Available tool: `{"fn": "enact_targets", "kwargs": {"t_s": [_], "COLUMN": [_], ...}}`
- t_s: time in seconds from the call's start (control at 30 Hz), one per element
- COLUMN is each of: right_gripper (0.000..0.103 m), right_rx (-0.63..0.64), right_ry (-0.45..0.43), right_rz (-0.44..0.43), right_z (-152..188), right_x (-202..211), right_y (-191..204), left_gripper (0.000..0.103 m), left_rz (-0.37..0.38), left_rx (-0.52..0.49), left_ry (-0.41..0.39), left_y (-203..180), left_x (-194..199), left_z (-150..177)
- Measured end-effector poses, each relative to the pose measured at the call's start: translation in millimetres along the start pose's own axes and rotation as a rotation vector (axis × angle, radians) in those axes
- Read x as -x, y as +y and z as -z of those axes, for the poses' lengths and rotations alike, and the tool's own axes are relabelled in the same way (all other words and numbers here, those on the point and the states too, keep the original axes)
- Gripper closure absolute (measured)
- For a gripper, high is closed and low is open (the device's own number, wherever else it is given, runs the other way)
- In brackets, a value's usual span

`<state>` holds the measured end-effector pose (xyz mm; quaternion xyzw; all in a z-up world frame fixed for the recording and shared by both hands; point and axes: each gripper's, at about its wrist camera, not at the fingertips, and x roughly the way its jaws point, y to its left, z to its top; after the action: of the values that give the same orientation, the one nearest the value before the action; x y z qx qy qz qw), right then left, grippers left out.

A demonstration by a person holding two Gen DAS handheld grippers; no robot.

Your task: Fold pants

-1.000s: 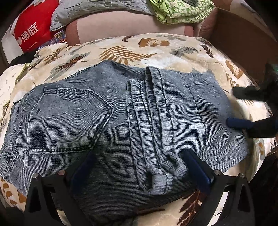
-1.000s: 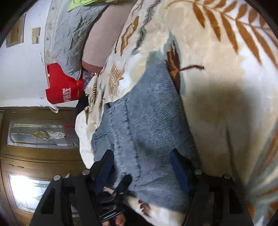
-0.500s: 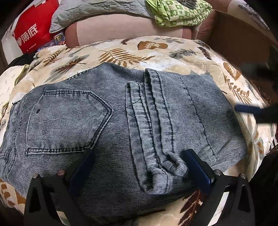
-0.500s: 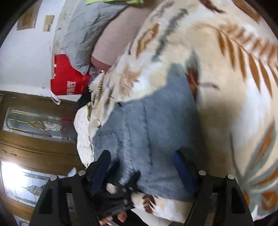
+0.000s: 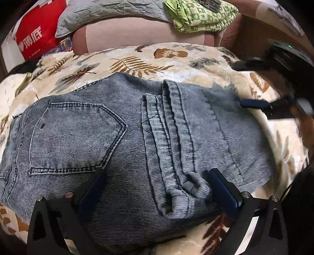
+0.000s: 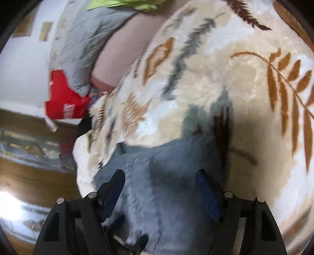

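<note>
The left wrist view looks steeply down from close above the near edge of the folded pants (image 5: 121, 137), facing across the leaf-print blanket (image 5: 137, 60) toward a red bag (image 5: 37, 39) and a grey quilt (image 5: 109, 11) at the far side. The right wrist view sits at the pants' right end, tilted and rolled, blurred, looking along the blanket (image 6: 225, 82) toward the same red bag (image 6: 64, 100) and quilt (image 6: 78, 45). Both views share the pants (image 6: 172, 176), the blanket and that far clutter; the right gripper (image 5: 255, 83) shows at the left view's right edge.
</note>
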<state>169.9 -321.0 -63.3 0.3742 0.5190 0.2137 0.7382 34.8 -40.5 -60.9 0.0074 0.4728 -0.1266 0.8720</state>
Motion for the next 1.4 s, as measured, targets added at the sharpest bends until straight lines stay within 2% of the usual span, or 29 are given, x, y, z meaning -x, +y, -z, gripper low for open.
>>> {"fn": "enact_targets", "kwargs": {"t_s": [0.1,0.23,0.33,0.37,0.43,0.53,0.63,0.7,0.8,0.87,1.03,1.1,1.23,1.4], "right_gripper": [0.026,0.026,0.026,0.026,0.026,0.026,0.028,0.043,0.056,0.062,0.064,0.085,0.089,0.090], "right_rx": [0.031,0.079,0.092,0.121,0.244,0.493,0.686,0.728,0.779,0.789,0.829,0.831,0.840,0.763], "right_ry": [-0.003,0.043,0.090,0.099,0.096,0.078,0.085,0.121,0.131,0.135,0.143,0.145,0.141,0.096], "right_rz": [-0.007,-0.032,-0.074,-0.066,0.012,0.223,0.316,0.338,0.393,0.414,0.459,0.448,0.454,0.365], "right_z": [23,61,85,92,103,124,144,151,156,157,158,157,158,149], "right_x": [14,21,15,11,6,-5,-19,-30,-47,-57,-76,-79,-77,-53], "right_y": [4,12,22,30,48,80,103,107,108,107,109,110,116,121], "left_gripper": [0.001,0.001,0.001,0.001,0.001,0.001,0.001,0.001,0.001,0.001,0.001,0.000,0.001,0.001], "left_rz": [0.028,0.002,-0.032,-0.034,-0.037,-0.047,-0.034,-0.021,-0.018,-0.008,0.004,0.006,0.014,0.017], "left_rx": [0.066,0.223,0.369,0.406,0.456,0.461,0.453,0.447,0.446,0.456,0.453,0.449,0.458,0.463], "left_ry": [-0.043,-0.153,-0.197,-0.197,-0.183,-0.184,-0.182,-0.185,-0.185,-0.177,-0.170,-0.168,-0.164,-0.172], "left_y": [15,58,95,103,116,122,121,121,124,128,129,129,131,131], "left_x": [17,54,66,67,65,63,58,58,57,54,49,48,47,50], "left_z": [-5,-7,-1,2,6,11,13,15,17,18,17,17,18,18]}}
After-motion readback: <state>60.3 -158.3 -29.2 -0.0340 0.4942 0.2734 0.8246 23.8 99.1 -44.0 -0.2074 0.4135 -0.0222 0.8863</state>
